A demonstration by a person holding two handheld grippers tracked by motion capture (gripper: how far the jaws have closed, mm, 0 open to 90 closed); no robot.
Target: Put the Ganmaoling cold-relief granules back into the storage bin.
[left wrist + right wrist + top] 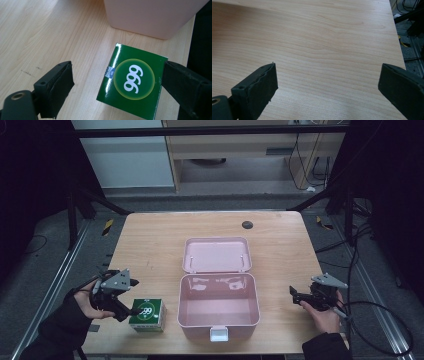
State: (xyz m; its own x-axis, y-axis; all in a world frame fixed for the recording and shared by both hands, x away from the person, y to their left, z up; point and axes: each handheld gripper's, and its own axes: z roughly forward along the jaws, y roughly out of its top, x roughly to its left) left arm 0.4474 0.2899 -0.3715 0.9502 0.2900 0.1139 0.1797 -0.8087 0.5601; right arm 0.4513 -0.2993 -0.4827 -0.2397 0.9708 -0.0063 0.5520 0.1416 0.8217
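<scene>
1. Glossy green carton (132, 87), square-faced, lies on the woodgrain table (150, 245) beside a smooth pink plastic case (218, 307), lid open.
2. Left gripper (117, 82) spread, straddling the carton.
3. Right gripper (328, 85) spread over bare wood.

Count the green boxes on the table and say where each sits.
1. The green box marked 999 lies on the table near its front edge, just left of the open pink case, between the left gripper's open jaws. No others visible.

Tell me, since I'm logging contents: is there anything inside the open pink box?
No, the high view shows the pink box with its lid folded back and only its bare pink floor inside.
</scene>
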